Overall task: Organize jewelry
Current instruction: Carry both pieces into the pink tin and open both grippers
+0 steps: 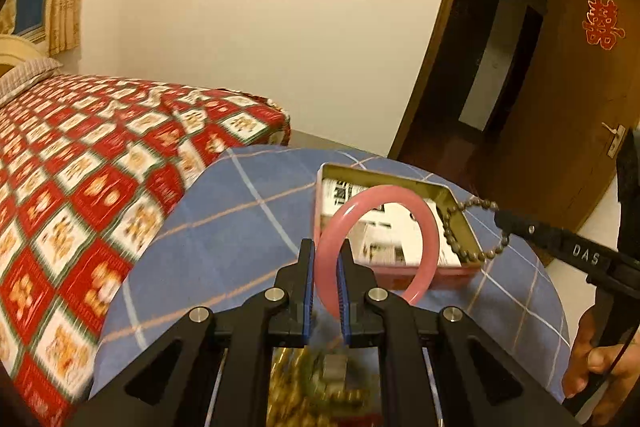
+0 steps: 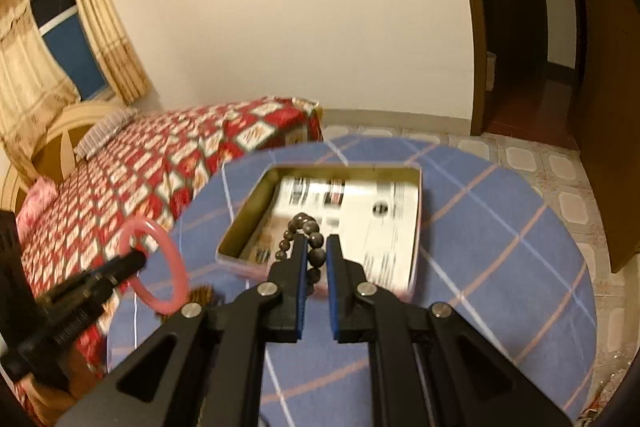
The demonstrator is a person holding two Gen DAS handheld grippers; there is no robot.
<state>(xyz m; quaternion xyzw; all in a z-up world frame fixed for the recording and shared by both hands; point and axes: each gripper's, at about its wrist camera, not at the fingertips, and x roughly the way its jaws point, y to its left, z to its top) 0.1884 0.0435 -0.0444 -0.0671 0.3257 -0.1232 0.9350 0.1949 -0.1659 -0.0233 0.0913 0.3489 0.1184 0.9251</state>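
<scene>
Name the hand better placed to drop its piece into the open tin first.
Right: its tool holds the brown bead bracelet over the rectangular metal tin; the left tool's pink bangle hangs nearer the rim.

Each fisheye camera is sitting on its own gripper, looking forward and downward along the two black fingers, quite near the round blue checked tablecloth point(image 1: 248, 211). Both views are sharing the open rectangular metal tin point(image 1: 460, 203) point(image 2: 248, 215) and the red patterned bed point(image 2: 168, 163).
</scene>
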